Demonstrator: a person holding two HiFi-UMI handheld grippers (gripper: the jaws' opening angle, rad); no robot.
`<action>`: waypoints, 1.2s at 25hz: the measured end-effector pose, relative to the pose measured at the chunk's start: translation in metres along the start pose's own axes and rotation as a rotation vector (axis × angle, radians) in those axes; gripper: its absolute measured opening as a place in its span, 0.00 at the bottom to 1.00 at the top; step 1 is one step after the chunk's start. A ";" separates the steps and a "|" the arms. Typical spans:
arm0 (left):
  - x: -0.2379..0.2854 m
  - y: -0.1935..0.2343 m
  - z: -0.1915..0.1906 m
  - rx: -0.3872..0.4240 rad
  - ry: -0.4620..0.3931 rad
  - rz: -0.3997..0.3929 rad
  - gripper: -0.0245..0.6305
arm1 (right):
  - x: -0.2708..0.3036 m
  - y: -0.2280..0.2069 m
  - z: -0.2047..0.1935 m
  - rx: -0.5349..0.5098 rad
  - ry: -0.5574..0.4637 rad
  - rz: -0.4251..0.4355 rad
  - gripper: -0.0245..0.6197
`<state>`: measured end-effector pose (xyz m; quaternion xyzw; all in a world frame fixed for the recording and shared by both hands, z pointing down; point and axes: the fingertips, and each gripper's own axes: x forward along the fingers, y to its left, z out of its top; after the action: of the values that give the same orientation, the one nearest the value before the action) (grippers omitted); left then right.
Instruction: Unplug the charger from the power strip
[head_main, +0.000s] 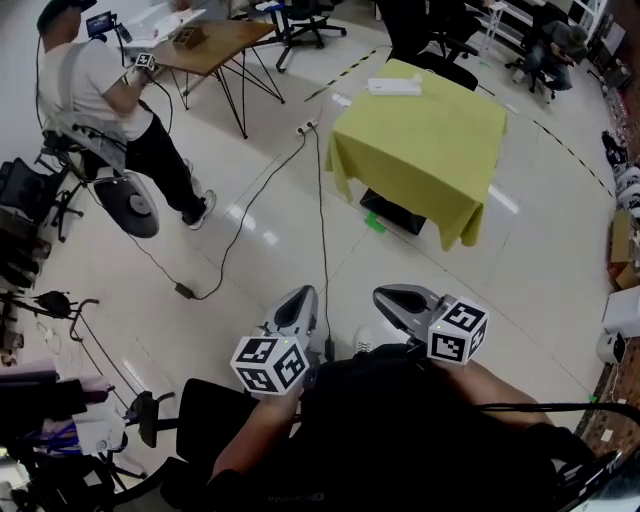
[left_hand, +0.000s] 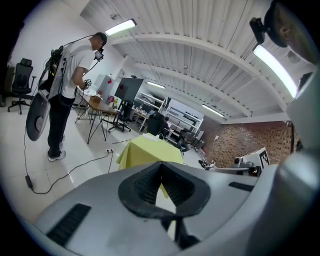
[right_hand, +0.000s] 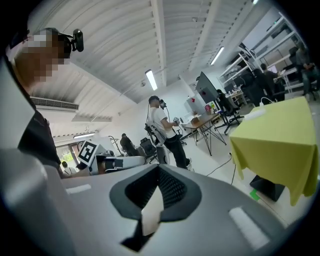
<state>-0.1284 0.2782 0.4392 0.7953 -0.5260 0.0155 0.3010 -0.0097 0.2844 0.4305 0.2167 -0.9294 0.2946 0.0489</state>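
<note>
Both tools are near my chest, well short of the yellow-clothed table (head_main: 430, 150).
- My left gripper (head_main: 300, 300): jaws together, nothing between them.
- My right gripper (head_main: 395, 298): likewise closed and empty.
- The white power strip (head_main: 394, 87) lies on the table's far side; the charger is too small to make out.

Judgement: nothing is done yet. Approach, grasp and pull all remain.

power strip (head_main: 394, 87) on table (head_main: 432, 150)
</note>
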 end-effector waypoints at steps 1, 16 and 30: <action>0.007 0.009 0.007 0.006 -0.004 0.009 0.04 | 0.008 -0.006 0.004 0.006 -0.005 -0.001 0.04; 0.054 0.019 0.022 0.093 0.178 -0.248 0.04 | 0.008 -0.028 0.009 0.139 -0.157 -0.319 0.04; 0.098 0.031 0.033 0.102 0.182 -0.244 0.04 | 0.012 -0.069 0.033 0.114 -0.173 -0.345 0.04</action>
<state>-0.1209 0.1725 0.4599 0.8628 -0.3947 0.0776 0.3064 0.0102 0.2106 0.4425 0.3997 -0.8610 0.3145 0.0061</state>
